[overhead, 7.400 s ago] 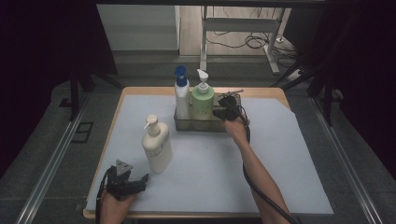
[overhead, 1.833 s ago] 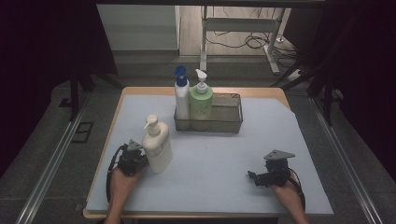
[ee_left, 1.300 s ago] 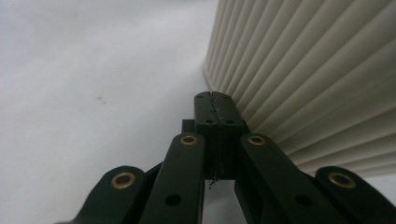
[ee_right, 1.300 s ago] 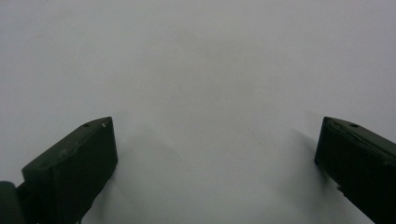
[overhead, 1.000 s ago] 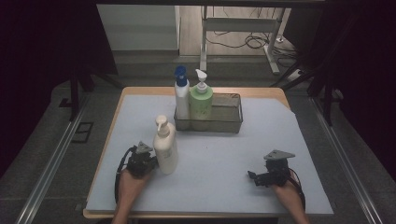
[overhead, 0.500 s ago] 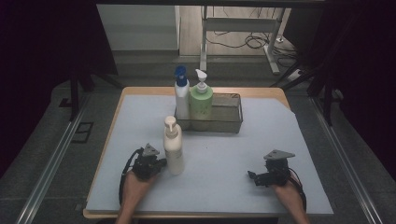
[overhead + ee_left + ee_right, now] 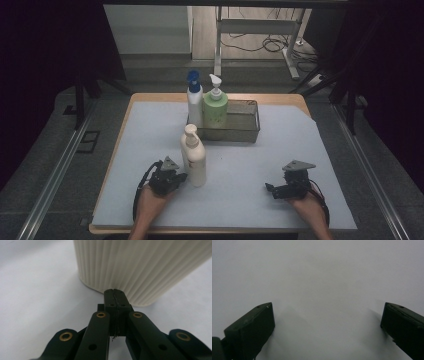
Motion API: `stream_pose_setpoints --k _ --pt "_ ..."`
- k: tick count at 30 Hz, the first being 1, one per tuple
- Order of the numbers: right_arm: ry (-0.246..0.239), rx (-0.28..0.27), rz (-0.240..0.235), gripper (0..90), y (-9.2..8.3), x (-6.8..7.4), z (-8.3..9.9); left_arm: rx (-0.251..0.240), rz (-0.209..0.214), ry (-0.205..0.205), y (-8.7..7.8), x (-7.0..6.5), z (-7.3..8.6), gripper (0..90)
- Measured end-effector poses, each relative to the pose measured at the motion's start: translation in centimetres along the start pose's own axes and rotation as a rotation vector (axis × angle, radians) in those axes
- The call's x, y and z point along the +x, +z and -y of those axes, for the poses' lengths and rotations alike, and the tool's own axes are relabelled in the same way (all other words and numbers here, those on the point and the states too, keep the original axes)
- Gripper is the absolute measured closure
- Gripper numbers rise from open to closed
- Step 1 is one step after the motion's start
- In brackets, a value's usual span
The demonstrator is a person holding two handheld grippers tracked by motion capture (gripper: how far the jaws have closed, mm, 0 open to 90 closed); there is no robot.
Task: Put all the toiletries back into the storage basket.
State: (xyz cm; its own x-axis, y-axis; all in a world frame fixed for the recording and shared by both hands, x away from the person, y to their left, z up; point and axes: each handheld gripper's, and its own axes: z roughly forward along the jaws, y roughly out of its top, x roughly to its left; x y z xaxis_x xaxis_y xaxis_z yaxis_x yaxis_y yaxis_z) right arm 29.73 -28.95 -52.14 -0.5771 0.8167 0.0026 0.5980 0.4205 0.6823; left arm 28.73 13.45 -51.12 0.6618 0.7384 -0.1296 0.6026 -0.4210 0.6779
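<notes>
Pushed rightward since the earlier frames, the cream ribbed plastic pump bottle (image 7: 193, 156) now stands upright at lower centre of the high view, just in front of the grey wire basket (image 7: 248, 129) holding a blue-capped white bottle (image 7: 194, 98) and a green pump bottle (image 7: 215, 102); the left gripper (image 7: 181, 177) presses its side, while the right gripper (image 7: 270, 189) rests at lower right on the pale blue mat (image 7: 300, 150). Left gripper view: jaws closed together, tips against the bottle's ribbed base (image 7: 140, 267). Right gripper view: jaws wide apart over bare mat (image 7: 322, 285).
</notes>
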Motion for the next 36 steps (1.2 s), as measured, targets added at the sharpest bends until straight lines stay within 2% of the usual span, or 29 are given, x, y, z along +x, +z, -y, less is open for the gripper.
stream_pose_setpoints --k 11,21,25,31,36 --pt "0.000 -0.005 -0.001 0.0 0.0 0.0 0.0 0.018 0.031 0.040 0.9 -1.2 -0.5 89.5" --pt "0.000 -0.005 -0.001 0.0 0.0 0.0 0.1 0.021 0.034 0.075 1.8 -2.2 -1.1 89.4" --pt "0.000 -0.005 -0.002 0.0 0.0 0.0 0.0 0.009 0.024 0.064 1.4 -2.0 -1.0 88.6" --pt "0.001 -0.001 -0.005 0.0 0.0 0.0 0.0 -0.027 -0.002 0.033 0.2 -1.4 -0.4 74.1" --pt "-0.007 0.005 -0.010 0.9 -0.2 -0.1 -0.1 -0.033 -0.042 0.043 -0.3 -1.1 0.0 56.9"
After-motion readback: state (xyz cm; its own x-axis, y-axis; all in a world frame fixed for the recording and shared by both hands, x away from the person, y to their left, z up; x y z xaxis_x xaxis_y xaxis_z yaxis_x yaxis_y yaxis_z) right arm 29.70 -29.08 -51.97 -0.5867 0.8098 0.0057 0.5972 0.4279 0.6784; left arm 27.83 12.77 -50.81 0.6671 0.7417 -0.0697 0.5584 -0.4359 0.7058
